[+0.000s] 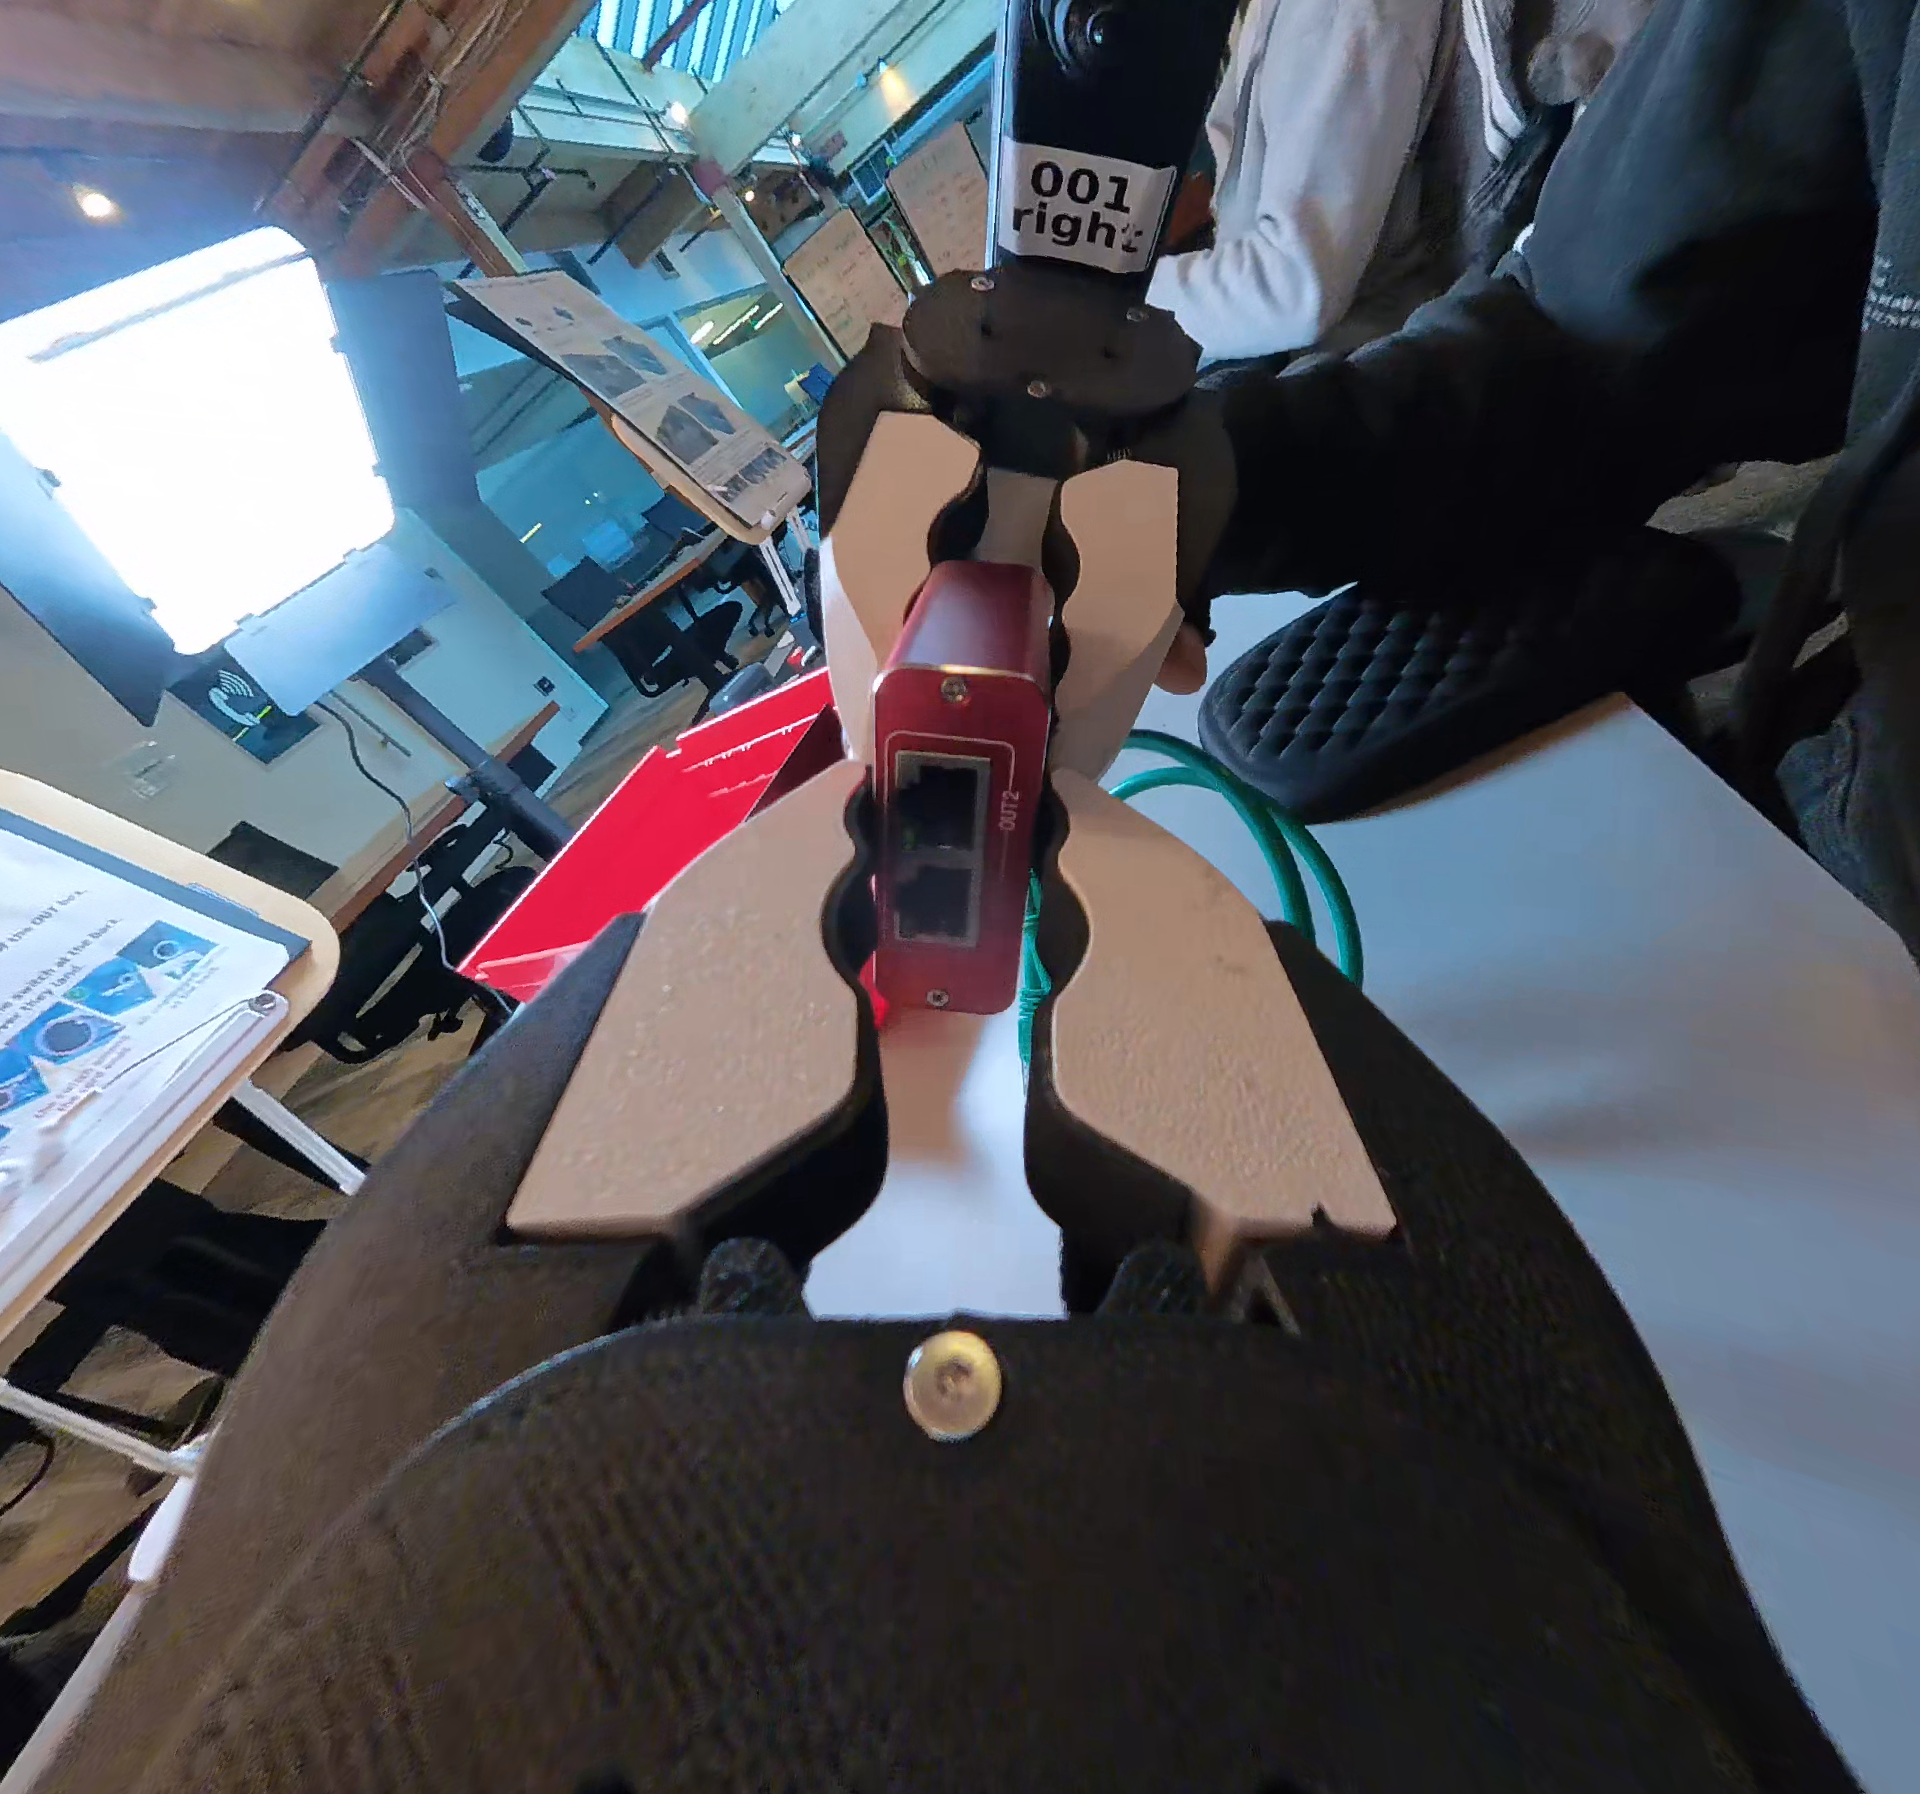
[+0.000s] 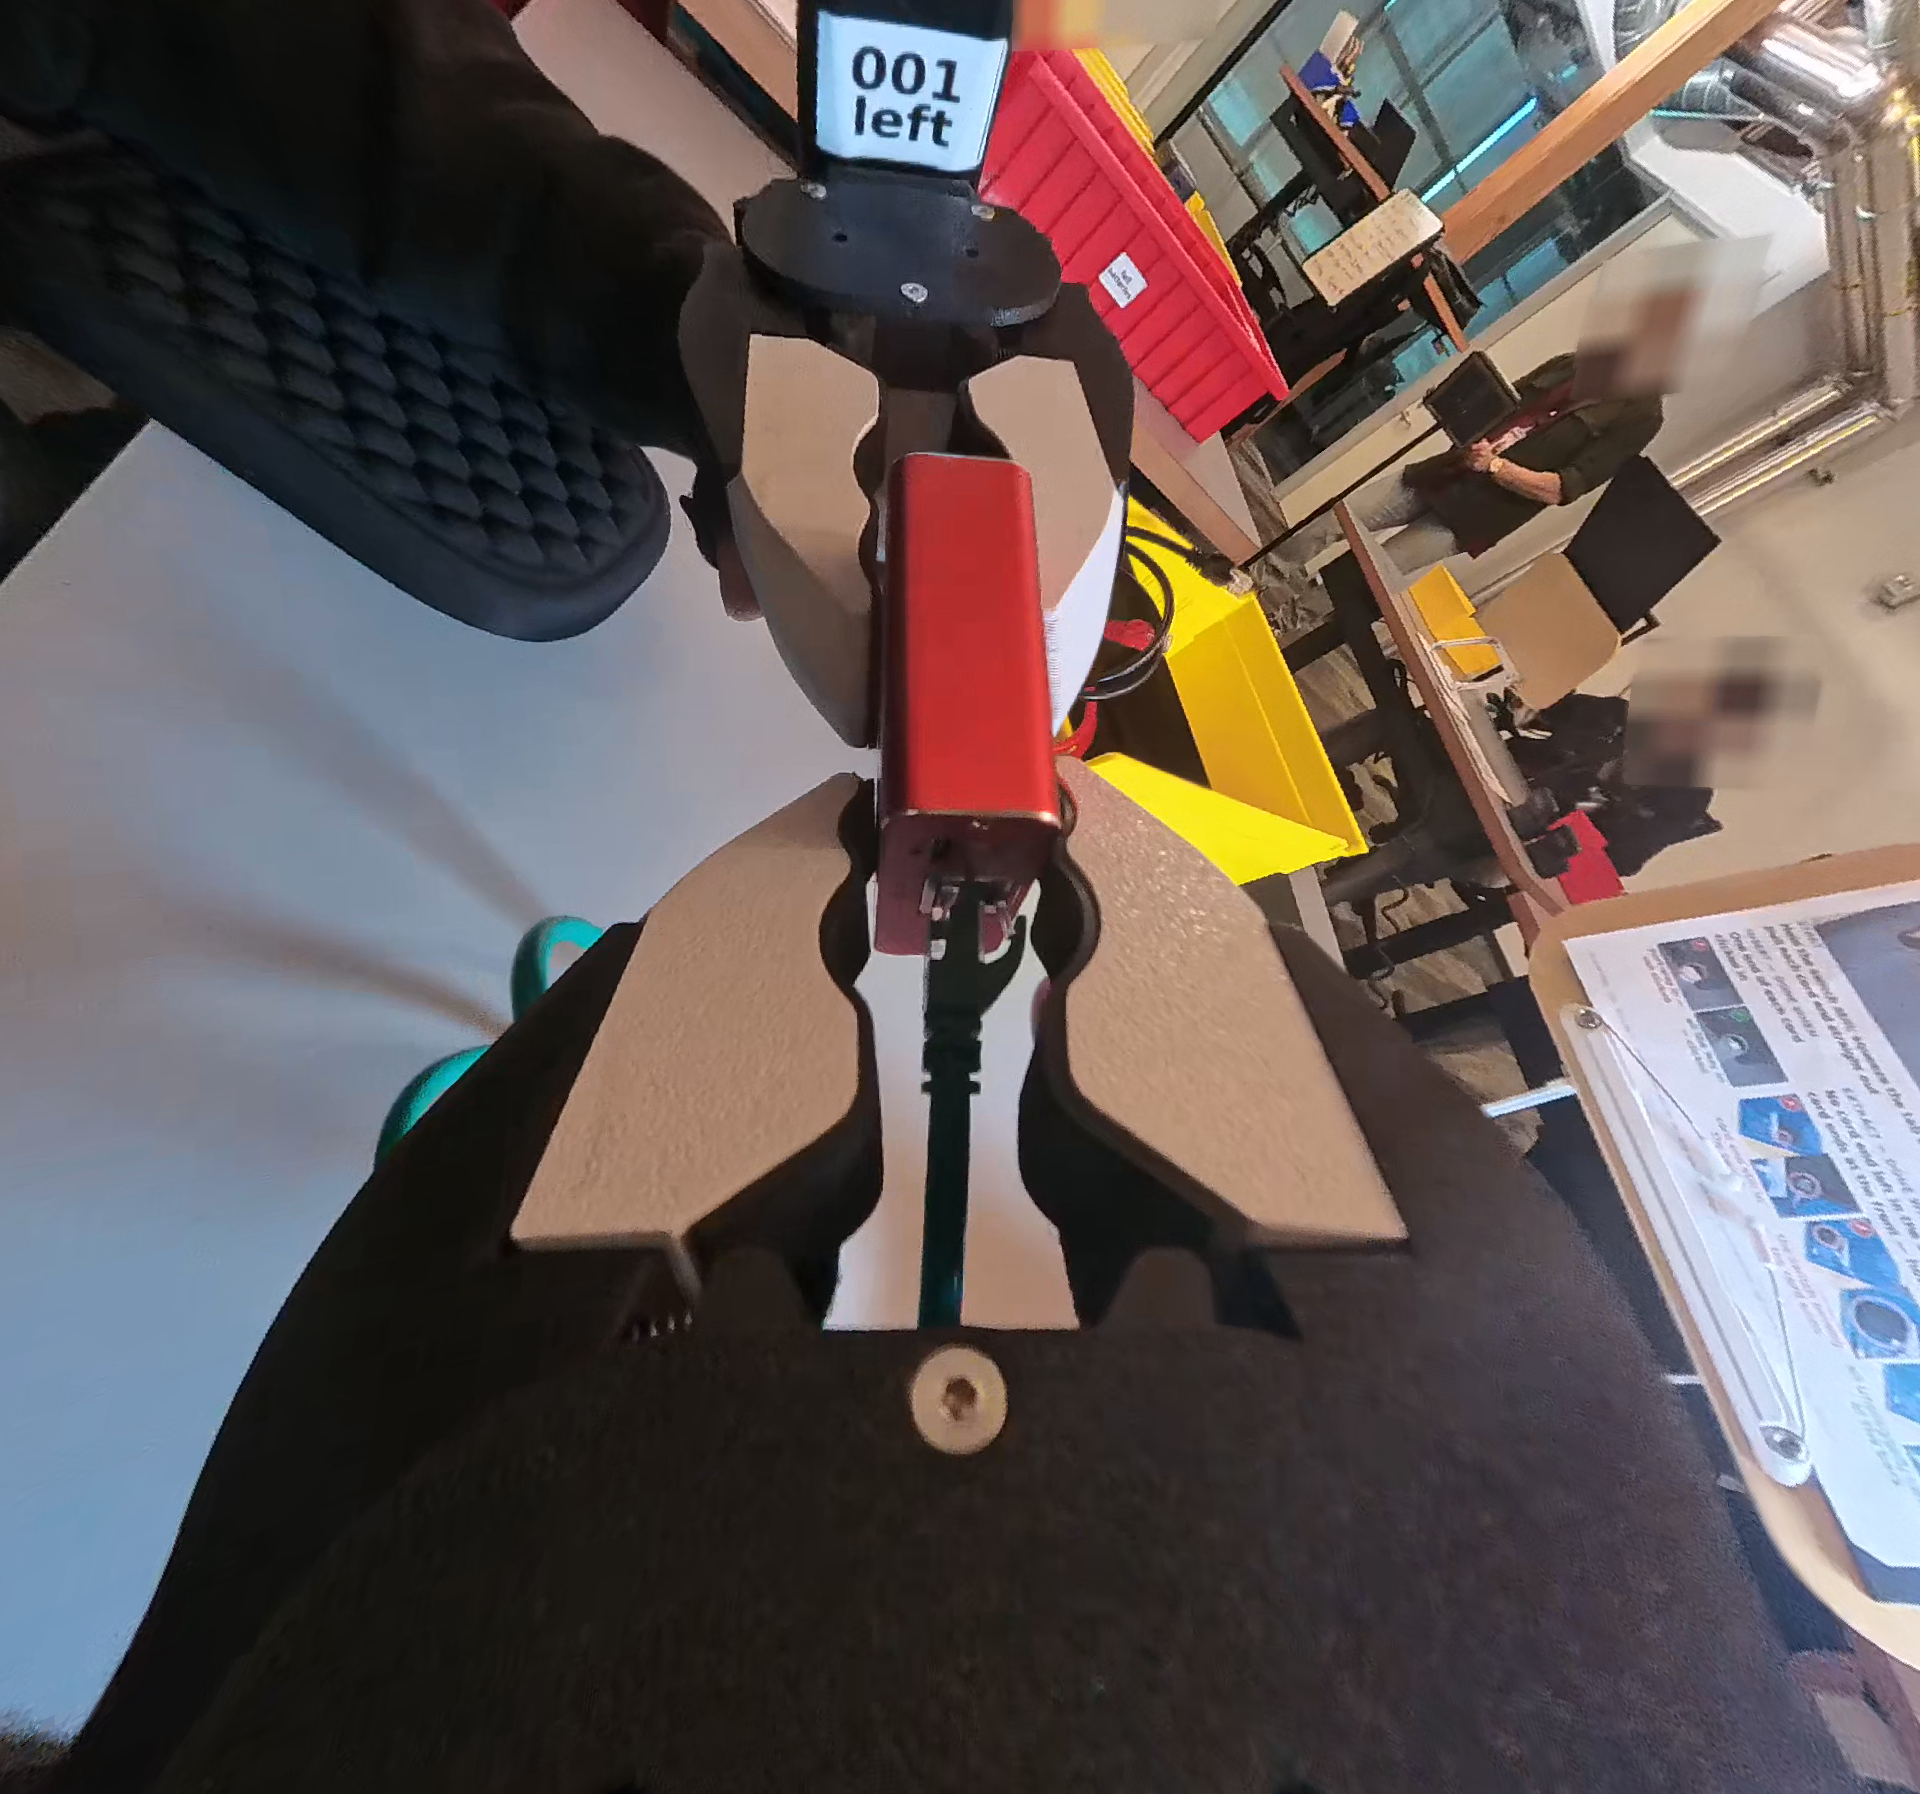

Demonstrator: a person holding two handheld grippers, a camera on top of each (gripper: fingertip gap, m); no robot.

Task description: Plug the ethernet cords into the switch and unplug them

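- Small red metal ethernet switch (image 1: 940, 955), box-shaped, held up off the white table (image 1: 1558, 913) and gripped at both ends.
- Left hand-held gripper (image 1: 951, 871) pinching the switch at the end with two stacked ports, one tan pad against each long side.
- Both of those ports empty, as seen in the left wrist view.
- Right hand-held gripper (image 1: 966, 622) opposite, facing the left one, closed around the far end of the same switch, with a black-gloved hand (image 1: 1351, 456) behind it.
- In the right wrist view, right hand-held gripper (image 2: 961, 871) hugging the switch (image 2: 961, 653) at the end that carries a plug; fingertips against the red casing on either side.
- Dark green ethernet cord (image 2: 951, 1038) plugged into that end, its booted connector seated in the port and its cable running straight back between the fingers toward the camera.
- Left hand-held gripper (image 2: 961, 601) visible beyond, clamped on the other end of the switch.
- Loops of green cable (image 1: 1299, 851) lying on the table near the edge bordered by a black quilted chair part (image 1: 1403, 695).
- Red plastic bin (image 1: 675, 861) past the table's opposite edge, below and beside the switch.
- Yellow plastic bin (image 2: 1247, 705) off the table's edge in the right wrist view.
- Printed sheet with small pictures on a light wooden board (image 2: 1745, 1173), well apart from the table.
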